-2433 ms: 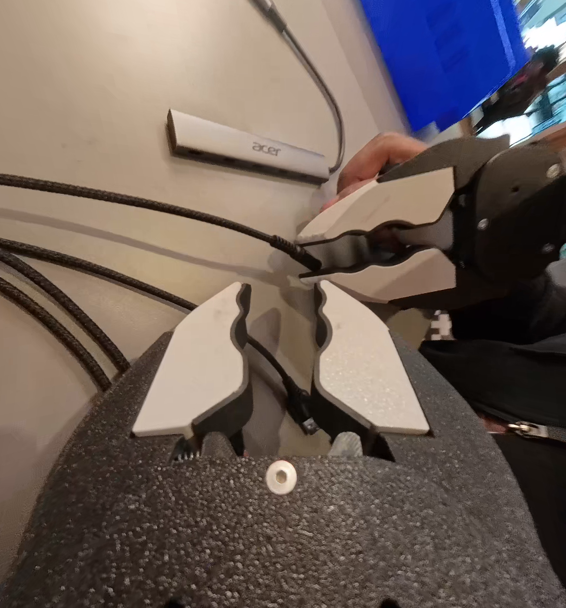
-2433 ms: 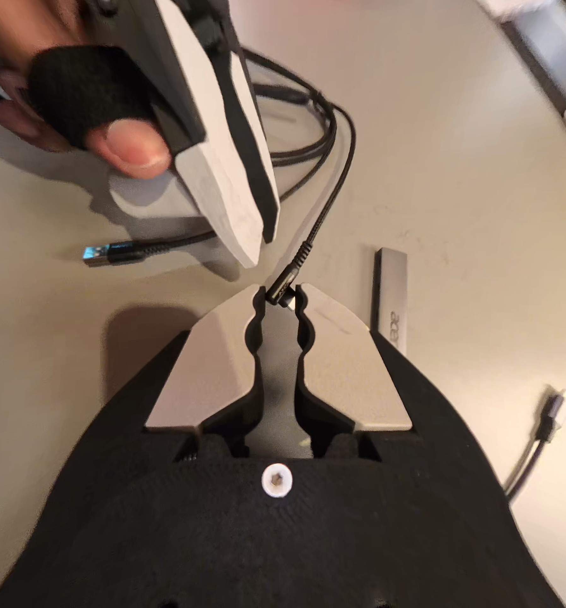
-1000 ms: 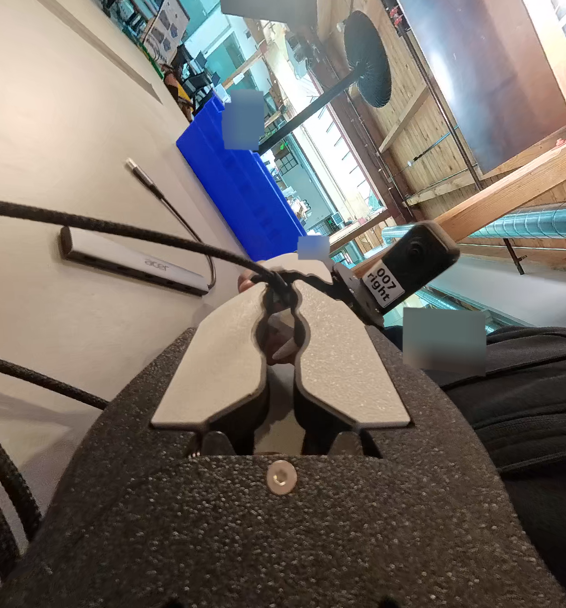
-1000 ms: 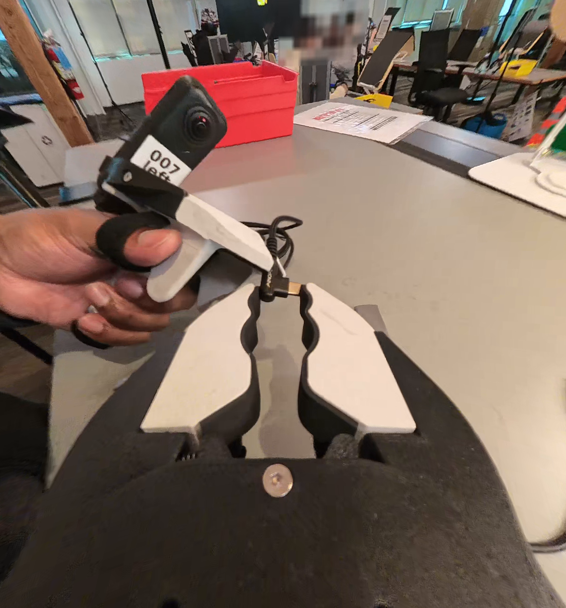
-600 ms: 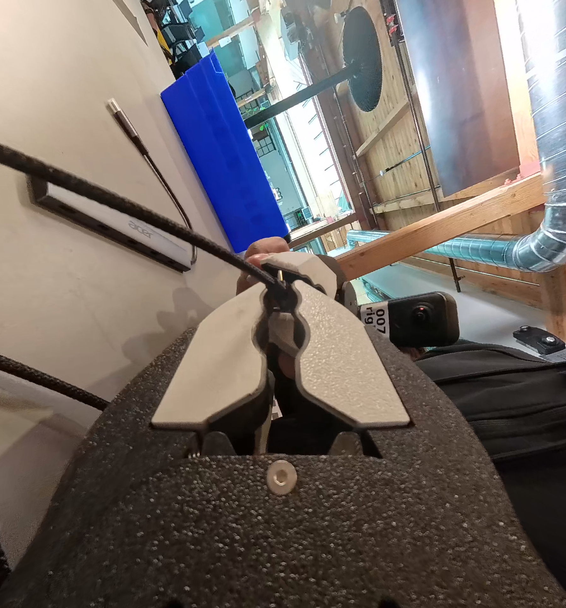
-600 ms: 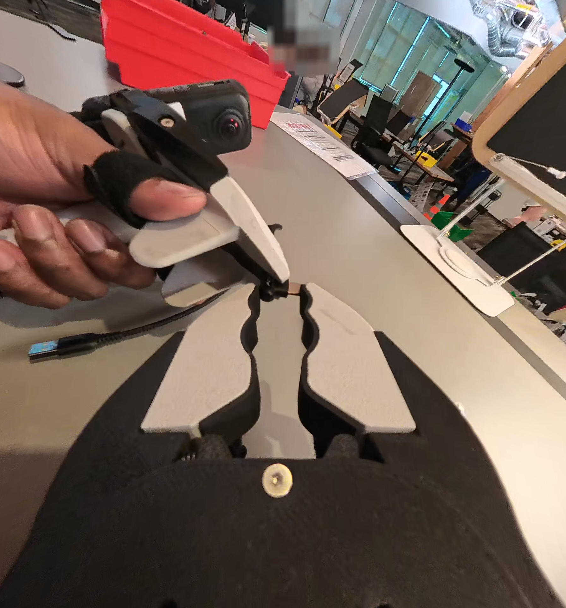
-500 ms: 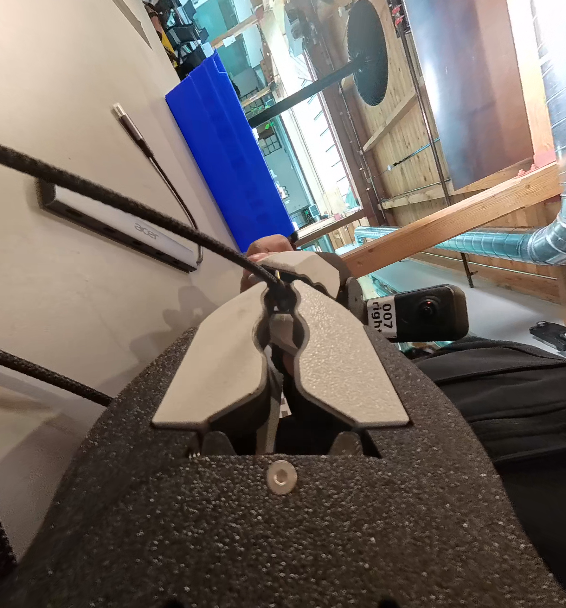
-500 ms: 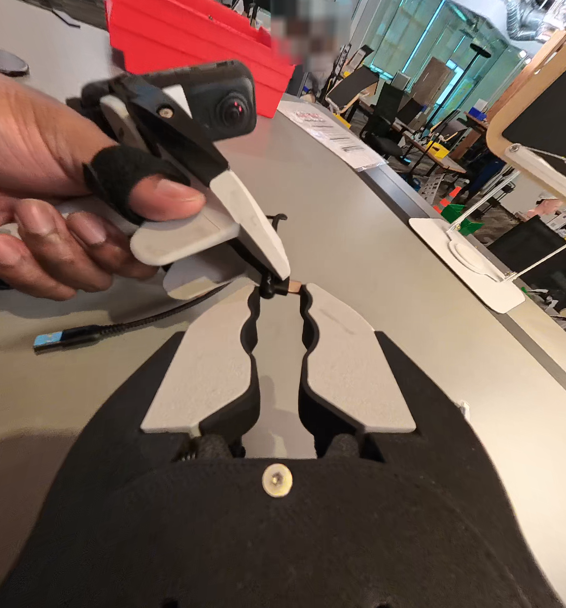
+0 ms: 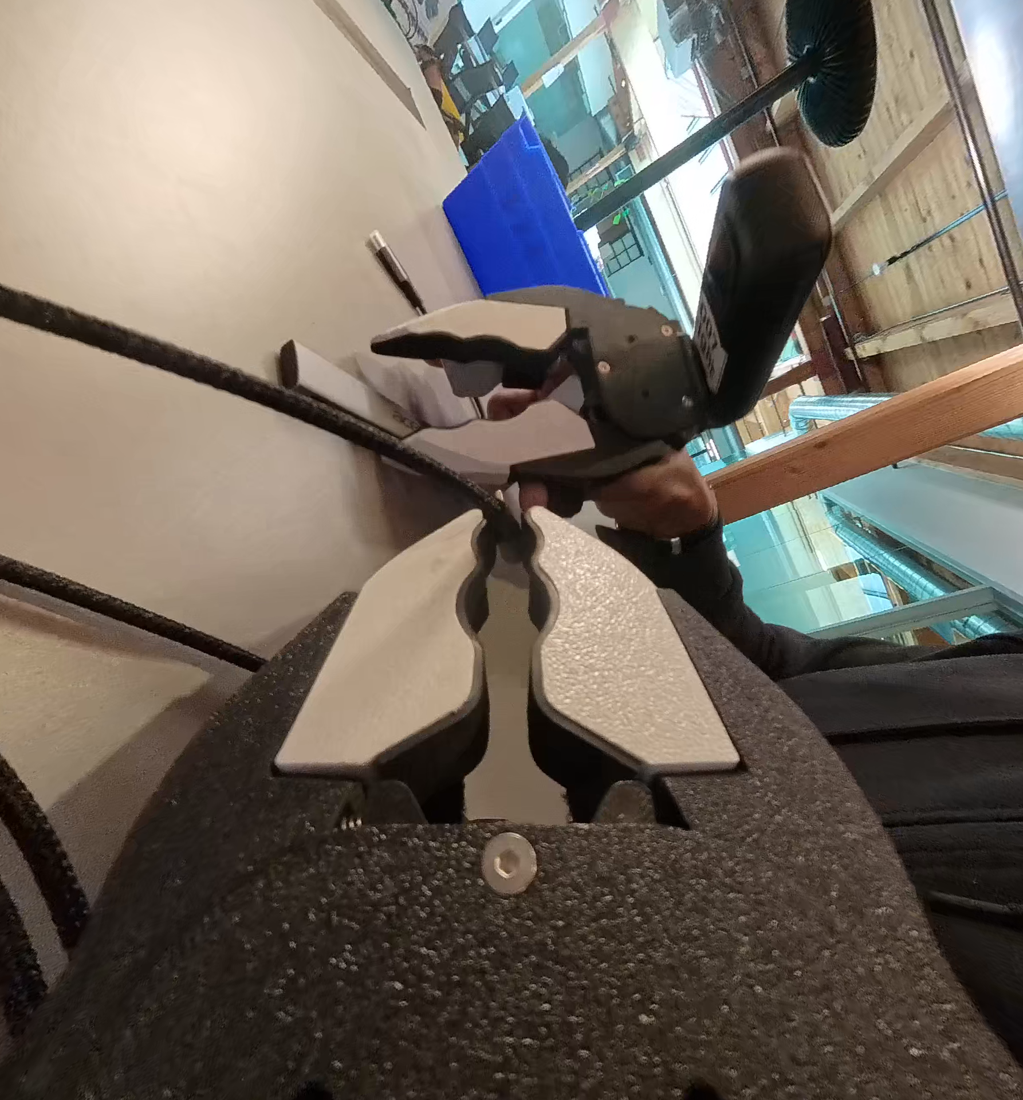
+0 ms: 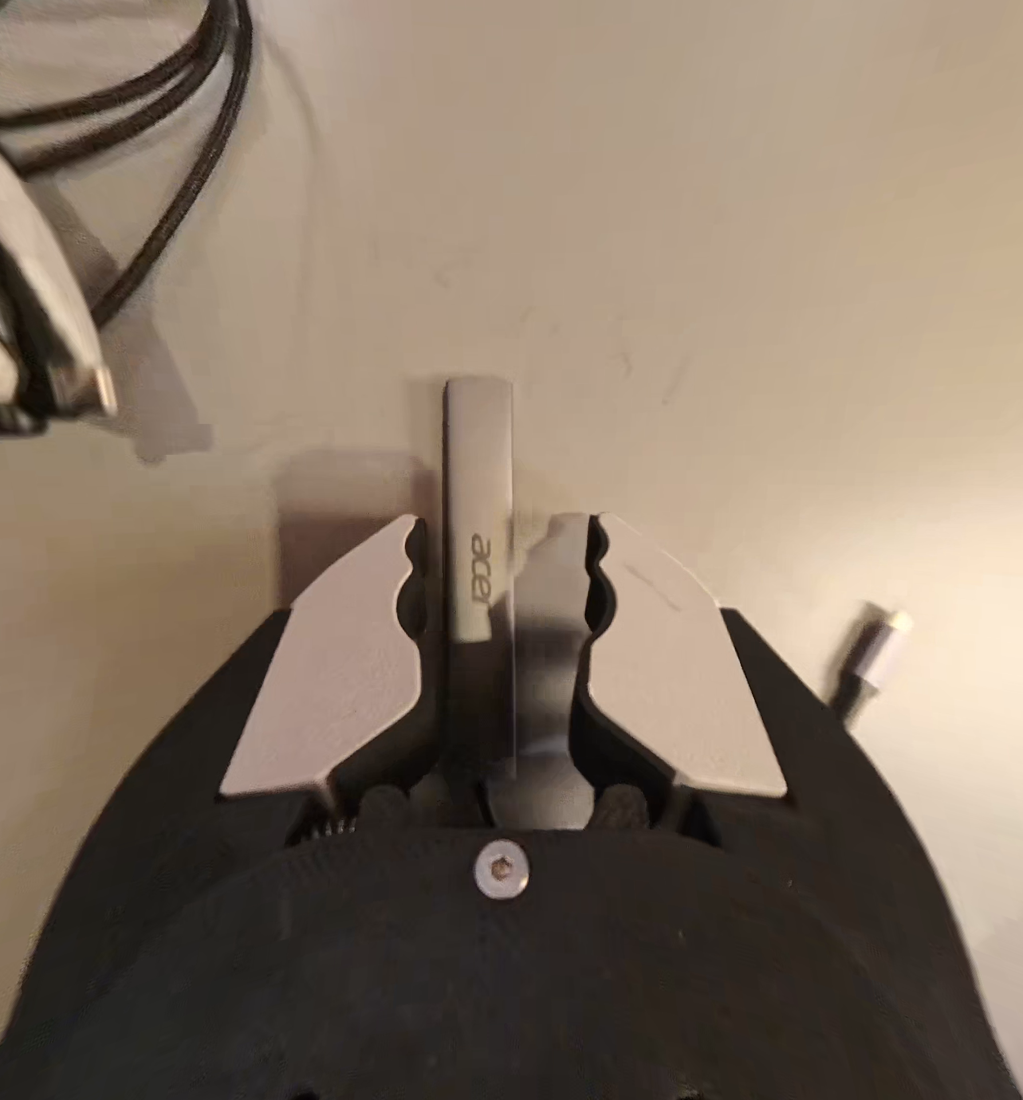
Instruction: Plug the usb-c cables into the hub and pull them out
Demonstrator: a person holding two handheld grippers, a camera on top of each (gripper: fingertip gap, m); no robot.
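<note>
Left wrist view, nearest: the left gripper (image 9: 504, 524), fingers drawn together and clamped on the plug end of a black braided USB-C cable (image 9: 211, 369), which arcs away over the beige table (image 9: 140, 178); further loops of the same braid lie at the lower left. In the right wrist view that plug's metal tip (image 10: 101, 393) protrudes from the left gripper at the upper left edge, well apart from the hub.

Right wrist view, nearest: the right gripper (image 10: 503, 524), fingers spread, straddling the slim silver USB hub (image 10: 478, 452) that lies flat on the table. The left finger (image 10: 348, 625) sits just beside the hub's long edge; whether it touches cannot be told. The right finger stands clear of it.

Beyond: the hub's own lead ends in a silver connector (image 10: 887, 637) lying loose to the right. Farthest, in the left wrist view, a blue bin (image 9: 515, 214).

Handling, as judged: the hub looks light, rigid and smooth, so it will likely slide under insertion force; it is best pinched across its narrow width near the branded end, leaving the side ports free. The cable is limp; only the stiff plug housing offers a useful hold, close behind the tip.
</note>
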